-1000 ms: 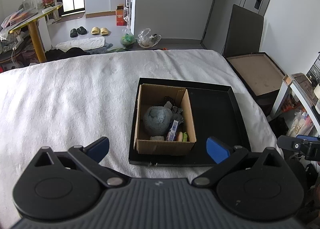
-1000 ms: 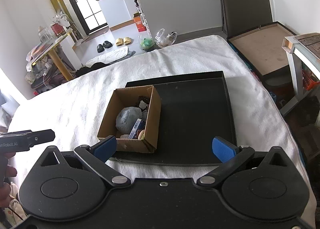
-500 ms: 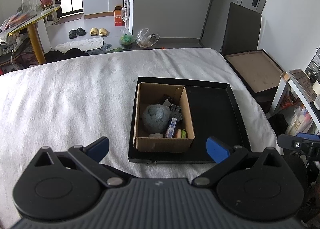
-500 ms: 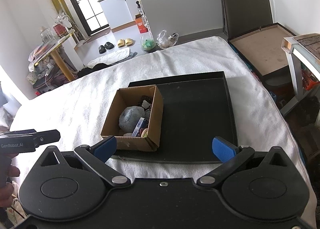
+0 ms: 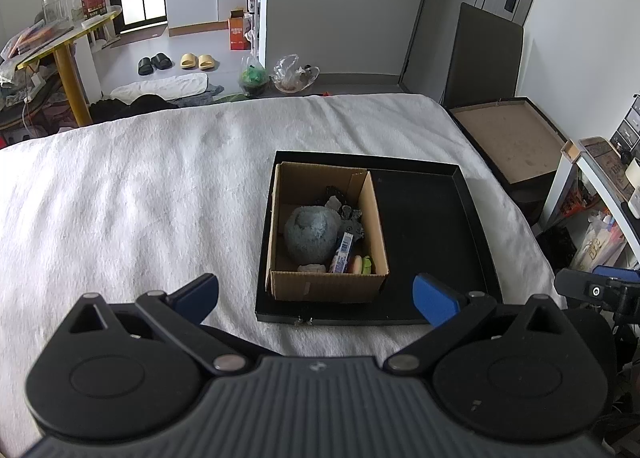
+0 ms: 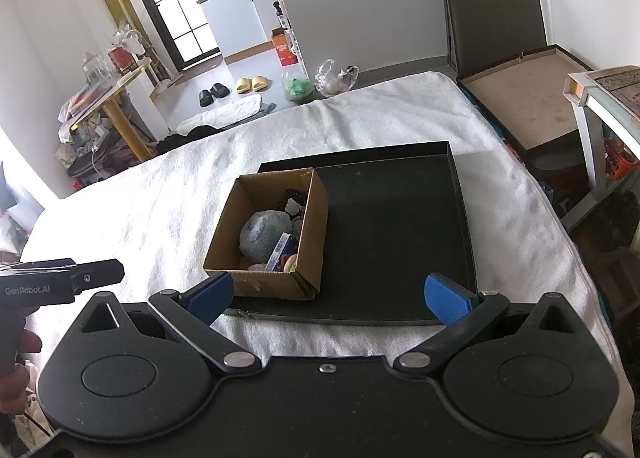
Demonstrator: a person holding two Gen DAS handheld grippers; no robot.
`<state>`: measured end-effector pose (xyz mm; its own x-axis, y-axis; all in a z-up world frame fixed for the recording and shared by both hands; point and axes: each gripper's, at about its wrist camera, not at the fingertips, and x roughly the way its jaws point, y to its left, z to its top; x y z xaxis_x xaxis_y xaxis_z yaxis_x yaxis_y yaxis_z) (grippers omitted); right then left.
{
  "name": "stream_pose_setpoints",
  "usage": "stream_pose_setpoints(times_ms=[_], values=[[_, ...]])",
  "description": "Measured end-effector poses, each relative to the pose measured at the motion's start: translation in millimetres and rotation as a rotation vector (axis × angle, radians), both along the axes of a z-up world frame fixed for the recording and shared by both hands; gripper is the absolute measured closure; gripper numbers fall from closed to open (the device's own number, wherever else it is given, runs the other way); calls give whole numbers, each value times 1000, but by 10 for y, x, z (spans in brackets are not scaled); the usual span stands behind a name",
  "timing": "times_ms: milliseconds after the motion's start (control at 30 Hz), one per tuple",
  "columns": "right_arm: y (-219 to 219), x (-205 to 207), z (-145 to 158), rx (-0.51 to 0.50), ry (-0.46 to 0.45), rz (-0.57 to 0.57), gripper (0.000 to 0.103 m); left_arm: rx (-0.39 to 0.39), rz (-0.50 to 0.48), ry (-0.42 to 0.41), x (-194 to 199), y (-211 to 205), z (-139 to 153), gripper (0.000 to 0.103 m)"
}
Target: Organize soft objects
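My left gripper (image 5: 316, 294) wide open, empty, above white blanket (image 5: 140, 198). Ahead: black tray (image 5: 432, 226) with cardboard box (image 5: 328, 286) in its left half. Box holds grey-blue plush (image 5: 312, 232) plus small items. Right gripper's tip (image 5: 592, 290) at right edge.

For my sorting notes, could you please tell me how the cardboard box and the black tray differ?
The cardboard box is brown, tall-walled and holds several small things; the black tray is wider, shallow and bare beside the box. The box stands inside the tray's left half. Both are open-topped and rectangular.
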<state>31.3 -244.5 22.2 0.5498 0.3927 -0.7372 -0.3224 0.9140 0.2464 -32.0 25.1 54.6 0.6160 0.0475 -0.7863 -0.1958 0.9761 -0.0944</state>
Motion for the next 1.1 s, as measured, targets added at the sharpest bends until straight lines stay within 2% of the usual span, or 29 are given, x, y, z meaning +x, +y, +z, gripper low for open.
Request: stream_pose_setpoints(times_ms=[1100], values=[[1,42,-61,-12,19,-2,0,-5,-17,24,70,-28,-47,0]])
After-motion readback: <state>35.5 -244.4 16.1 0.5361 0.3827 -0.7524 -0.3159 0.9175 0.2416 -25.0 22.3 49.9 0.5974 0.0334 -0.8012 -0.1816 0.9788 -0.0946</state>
